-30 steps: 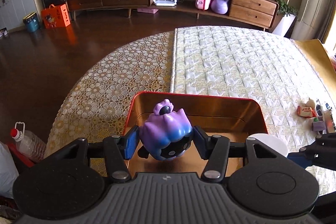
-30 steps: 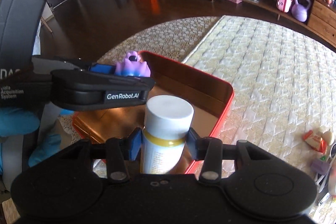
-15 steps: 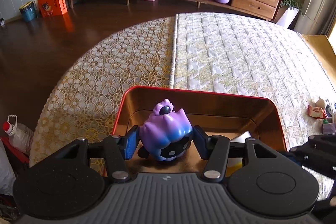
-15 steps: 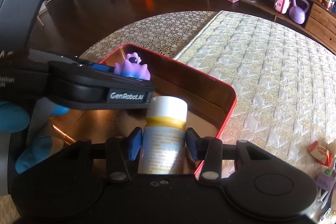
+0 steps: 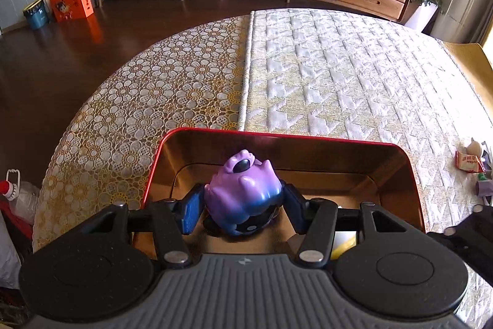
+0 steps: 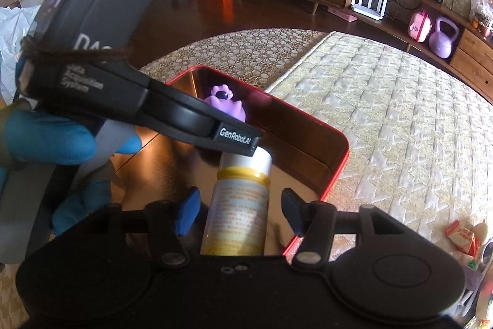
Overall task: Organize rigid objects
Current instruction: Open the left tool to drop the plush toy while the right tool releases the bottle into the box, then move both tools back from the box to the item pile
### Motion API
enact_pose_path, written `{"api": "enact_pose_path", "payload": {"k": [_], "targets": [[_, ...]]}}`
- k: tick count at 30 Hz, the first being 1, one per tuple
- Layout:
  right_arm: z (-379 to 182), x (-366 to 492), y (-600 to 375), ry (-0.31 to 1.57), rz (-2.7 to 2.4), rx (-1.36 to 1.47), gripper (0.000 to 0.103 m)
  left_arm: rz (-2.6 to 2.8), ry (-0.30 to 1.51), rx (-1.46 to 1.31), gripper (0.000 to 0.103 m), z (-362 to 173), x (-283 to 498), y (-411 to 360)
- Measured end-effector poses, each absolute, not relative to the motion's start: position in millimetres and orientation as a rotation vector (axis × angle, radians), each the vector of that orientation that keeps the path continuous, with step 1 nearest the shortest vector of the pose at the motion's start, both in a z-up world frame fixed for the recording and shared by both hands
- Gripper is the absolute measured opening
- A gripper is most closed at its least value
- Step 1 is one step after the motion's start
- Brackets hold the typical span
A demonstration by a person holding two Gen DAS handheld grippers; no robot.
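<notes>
A purple-and-blue toy figure (image 5: pixel 243 195) is clamped between the blue pads of the left tool (image 5: pixel 243 210) and is held low inside the red-rimmed metal tin (image 5: pixel 308 141), over its near-left part. Whether the figure touches the tin floor cannot be told. A white-capped pill bottle (image 6: pixel 238 211) with a yellow collar stands inside the tin at its near-right side, between the fingers of the right tool (image 6: pixel 237 213). That tool's jaws are opening, and a clear gap is seen on each side of the bottle, so it is no longer pressed. The left tool's body crosses just above the bottle cap in the right wrist view, gripped by a blue-gloved hand (image 6: pixel 58 141). The tin is set on a patterned bed cover (image 5: pixel 339 76), with small snack packets (image 5: pixel 468 161) lying far to the right.

The bottle is judged likely to be toppled if the right tool is pulled back crookedly, or if the cap is clipped by the left tool. The rounded figure could roll on release.
</notes>
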State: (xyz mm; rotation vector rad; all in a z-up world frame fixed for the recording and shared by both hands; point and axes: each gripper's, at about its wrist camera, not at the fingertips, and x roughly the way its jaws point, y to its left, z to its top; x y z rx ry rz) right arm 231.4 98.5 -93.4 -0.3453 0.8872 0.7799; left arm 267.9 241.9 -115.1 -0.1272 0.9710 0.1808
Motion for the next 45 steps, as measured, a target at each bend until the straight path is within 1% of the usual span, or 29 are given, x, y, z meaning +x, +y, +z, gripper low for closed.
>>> {"api": "enact_pose_path", "payload": {"k": [2, 4, 6, 9, 16, 23, 24, 26, 29, 36, 38, 40, 45], "targets": [[-90.4, 228.8, 94.9, 0.878, 0.791, -0.341, 0.063, 0.183, 0.963, -0.132, 0.058, -112.2, 266.0, 242.6], [-87.4, 226.1, 91.3, 0.875, 0.793, -0.333, 0.063, 0.188, 0.949, -0.135, 0.069, -107.7, 262.5, 243.4], [-83.5, 223.4, 87.9, 0.875, 0.801, -0.317, 0.063, 0.191, 0.936, -0.14, 0.071, -102.7, 258.0, 244.4], [-77.1, 220.0, 83.9, 0.87, 0.805, -0.304, 0.066, 0.198, 0.929, -0.144, 0.071, -96.0, 250.9, 245.8], [-60.2, 207.6, 72.0, 0.851, 0.813, -0.279, 0.067, 0.193, 0.903, -0.127, 0.072, -75.8, 226.8, 237.9], [-43.1, 197.6, 57.1, 0.831, 0.804, -0.237, 0.071, 0.182, 0.867, -0.133, 0.071, -51.5, 198.3, 227.4], [-40.7, 195.6, 54.7, 0.826, 0.803, -0.228, 0.072, 0.179, 0.86, -0.133, 0.071, -48.3, 194.0, 225.5], [-36.6, 188.8, 47.7, 0.813, 0.801, -0.214, 0.08, 0.172, 0.85, -0.135, 0.071, -42.7, 185.6, 221.2], [-31.7, 181.5, 35.0, 0.804, 0.799, -0.192, 0.081, 0.158, 0.837, -0.145, 0.071, -36.4, 173.0, 213.9], [-23.9, 168.0, -2.6, 0.786, 0.762, -0.144, 0.089, 0.126, 0.808, -0.157, 0.072, -26.1, 146.9, 188.5], [-23.6, 165.8, -15.7, 0.79, 0.746, -0.125, 0.092, 0.115, 0.799, -0.162, 0.073, -24.6, 141.5, 179.3], [-23.6, 164.3, -28.6, 0.786, 0.736, -0.112, 0.093, 0.113, 0.786, -0.155, 0.082, -23.2, 137.0, 168.4], [-28.2, 161.5, -63.4, 0.77, 0.675, -0.065, 0.097, 0.072, 0.756, -0.139, 0.082, -18.6, 127.7, 137.4]]}}
